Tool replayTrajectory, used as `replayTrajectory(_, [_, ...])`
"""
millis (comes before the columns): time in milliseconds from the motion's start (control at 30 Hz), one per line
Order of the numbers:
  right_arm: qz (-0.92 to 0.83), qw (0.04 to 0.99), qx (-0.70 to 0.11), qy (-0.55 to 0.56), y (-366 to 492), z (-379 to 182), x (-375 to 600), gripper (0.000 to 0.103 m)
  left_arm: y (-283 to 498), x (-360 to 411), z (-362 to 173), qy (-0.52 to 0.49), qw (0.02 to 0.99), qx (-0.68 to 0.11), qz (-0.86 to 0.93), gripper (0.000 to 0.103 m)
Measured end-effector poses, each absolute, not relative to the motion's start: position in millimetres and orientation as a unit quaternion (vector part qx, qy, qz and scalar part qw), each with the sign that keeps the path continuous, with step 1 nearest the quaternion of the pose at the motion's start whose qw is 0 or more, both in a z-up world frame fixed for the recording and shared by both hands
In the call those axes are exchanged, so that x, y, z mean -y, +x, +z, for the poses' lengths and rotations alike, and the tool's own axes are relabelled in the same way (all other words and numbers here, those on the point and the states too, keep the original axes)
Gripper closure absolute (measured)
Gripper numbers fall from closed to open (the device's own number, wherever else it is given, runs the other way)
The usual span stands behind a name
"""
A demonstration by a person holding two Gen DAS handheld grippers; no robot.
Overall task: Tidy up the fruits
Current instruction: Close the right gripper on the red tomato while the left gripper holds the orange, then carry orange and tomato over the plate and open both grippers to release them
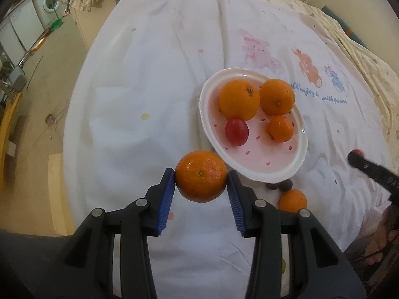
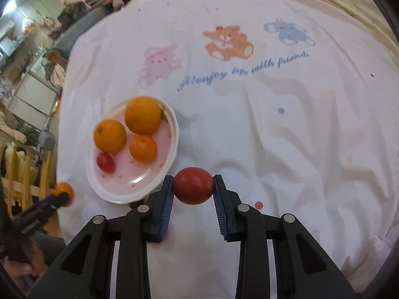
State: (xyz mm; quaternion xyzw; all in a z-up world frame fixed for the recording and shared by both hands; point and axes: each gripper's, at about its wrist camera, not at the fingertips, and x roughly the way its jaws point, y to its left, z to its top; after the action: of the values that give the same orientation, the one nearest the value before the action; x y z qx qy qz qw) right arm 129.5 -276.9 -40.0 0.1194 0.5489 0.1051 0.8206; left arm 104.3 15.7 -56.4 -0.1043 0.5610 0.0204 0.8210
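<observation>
My left gripper (image 1: 201, 178) pinches a round orange tangerine (image 1: 201, 176) beside the pink oval plate's (image 1: 251, 160) near rim; my right gripper (image 2: 193, 185) clamps a smooth red plum (image 2: 193, 185). Both being round, either could slip free and roll off the cloth-covered table (image 2: 274, 137).

Two wrist fisheyes, steeply downward, close over the cloth.
We saw the plate (image 1: 251, 172) (image 2: 172, 134) in both, from opposite sides.

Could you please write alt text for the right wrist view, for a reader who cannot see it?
The right tongs grip a red tomato above a white cloth. To the left, a plate holds three oranges and a small tomato.
</observation>
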Motion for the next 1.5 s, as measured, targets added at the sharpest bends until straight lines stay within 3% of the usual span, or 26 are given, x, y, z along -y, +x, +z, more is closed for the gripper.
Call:
replayTrajectory(300, [0.161, 0.848, -0.48, 0.155, 126.8, 1.0, 275.2, 0.07, 107.7, -13.3, -36.5, -0.092, 0.838, -0.537, 0.025, 0.065])
replayTrajectory(700, [0.205, 0.837, -0.479, 0.167, 152.8, 2.4, 260.4, 0.07, 141.3, 5.5, 5.1, -0.052, 0.86, -0.508, -0.003, 0.065])
replayTrajectory(1500, [0.186, 0.77, -0.59, 0.156, 213.2, -87.2, 236.3, 0.07, 189.9, 51.2, -74.7, -0.037, 0.805, -0.588, -0.065, 0.063])
